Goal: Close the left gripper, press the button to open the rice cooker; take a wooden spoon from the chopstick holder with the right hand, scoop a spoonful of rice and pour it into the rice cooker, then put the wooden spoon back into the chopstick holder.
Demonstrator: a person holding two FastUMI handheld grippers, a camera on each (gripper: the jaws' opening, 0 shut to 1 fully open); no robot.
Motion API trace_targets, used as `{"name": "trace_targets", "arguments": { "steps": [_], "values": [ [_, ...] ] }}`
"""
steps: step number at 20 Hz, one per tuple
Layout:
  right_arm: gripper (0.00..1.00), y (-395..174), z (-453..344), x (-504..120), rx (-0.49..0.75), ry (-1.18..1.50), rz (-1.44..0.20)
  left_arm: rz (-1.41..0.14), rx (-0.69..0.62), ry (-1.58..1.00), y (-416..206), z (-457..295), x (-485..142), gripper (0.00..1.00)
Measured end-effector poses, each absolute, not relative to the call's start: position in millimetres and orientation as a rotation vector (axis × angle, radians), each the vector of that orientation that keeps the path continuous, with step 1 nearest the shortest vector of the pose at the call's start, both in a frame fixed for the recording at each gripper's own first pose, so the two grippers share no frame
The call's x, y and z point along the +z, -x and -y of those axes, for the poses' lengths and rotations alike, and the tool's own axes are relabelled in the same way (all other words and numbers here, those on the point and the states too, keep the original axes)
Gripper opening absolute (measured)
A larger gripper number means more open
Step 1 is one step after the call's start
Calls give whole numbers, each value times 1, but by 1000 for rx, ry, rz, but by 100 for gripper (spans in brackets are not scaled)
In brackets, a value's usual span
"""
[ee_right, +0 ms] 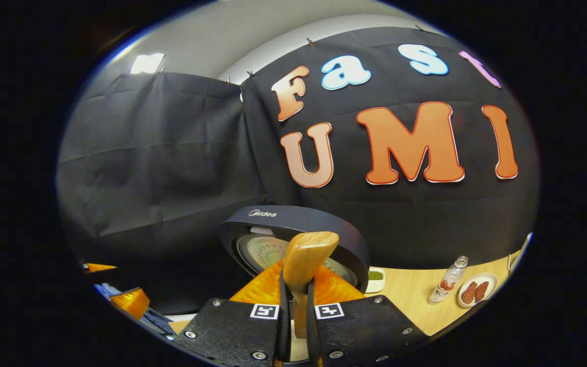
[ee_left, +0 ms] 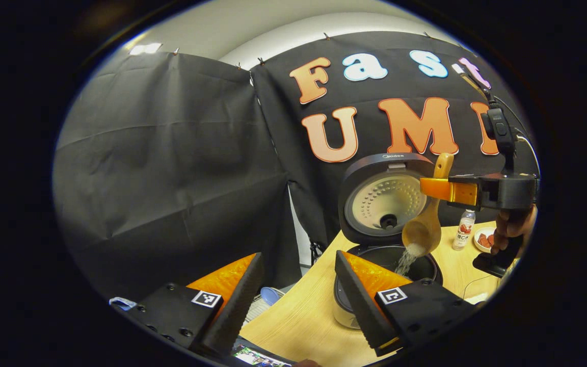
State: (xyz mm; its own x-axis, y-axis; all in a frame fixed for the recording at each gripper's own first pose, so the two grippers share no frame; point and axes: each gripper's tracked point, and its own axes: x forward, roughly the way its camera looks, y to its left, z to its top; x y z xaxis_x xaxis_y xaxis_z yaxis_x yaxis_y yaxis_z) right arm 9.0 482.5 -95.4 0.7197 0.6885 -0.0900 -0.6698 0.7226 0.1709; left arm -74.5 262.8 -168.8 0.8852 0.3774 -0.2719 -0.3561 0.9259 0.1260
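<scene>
The rice cooker (ee_left: 390, 204) stands open on the wooden table, its lid (ee_right: 278, 220) raised upright. In the left gripper view my right gripper (ee_left: 438, 187) is shut on the handle of the wooden spoon (ee_left: 423, 229), held by a hand (ee_left: 510, 229). The spoon's bowl tips down over the inner pot (ee_left: 426, 267), and rice (ee_left: 406, 261) streams from it into the pot. In the right gripper view the spoon handle (ee_right: 306, 257) sticks up between my right gripper's (ee_right: 297, 311) closed fingers. My left gripper (ee_left: 296, 300) is open and empty, low and in front of the cooker.
A small bottle (ee_left: 464, 229) and a plate of red pieces (ee_left: 484, 239) stand on the table (ee_left: 298, 321) to the right of the cooker. A small dish of green stuff (ee_right: 375, 278) sits behind the cooker. A phone (ee_left: 258, 357) lies near the front edge.
</scene>
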Motion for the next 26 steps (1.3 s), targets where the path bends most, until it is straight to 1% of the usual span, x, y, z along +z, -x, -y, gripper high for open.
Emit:
{"name": "trace_targets", "arguments": {
  "steps": [4,7,10,12,16,18,22,26],
  "values": [
    [12,4,-489,-91,820,-25,-64,-298,386,-73,74,-262,-169,95],
    [12,11,-490,-85,865,1,-17,-296,390,-78,74,-261,-168,95],
    [12,12,-483,-76,874,-47,-13,-290,388,-83,73,-256,-165,96],
    [12,8,-468,-70,859,-101,-28,-289,384,-86,72,-252,-164,96],
    [12,-10,-418,-62,795,-279,-120,-285,365,-89,65,-237,-159,96],
    [12,-18,-382,-62,744,-348,-154,-278,347,-94,59,-227,-154,96],
    [12,-30,-303,-77,618,-383,-196,-272,299,-105,49,-196,-148,96],
    [12,-33,-222,-110,479,-377,-243,-268,248,-109,40,-162,-141,96]
  ]
}}
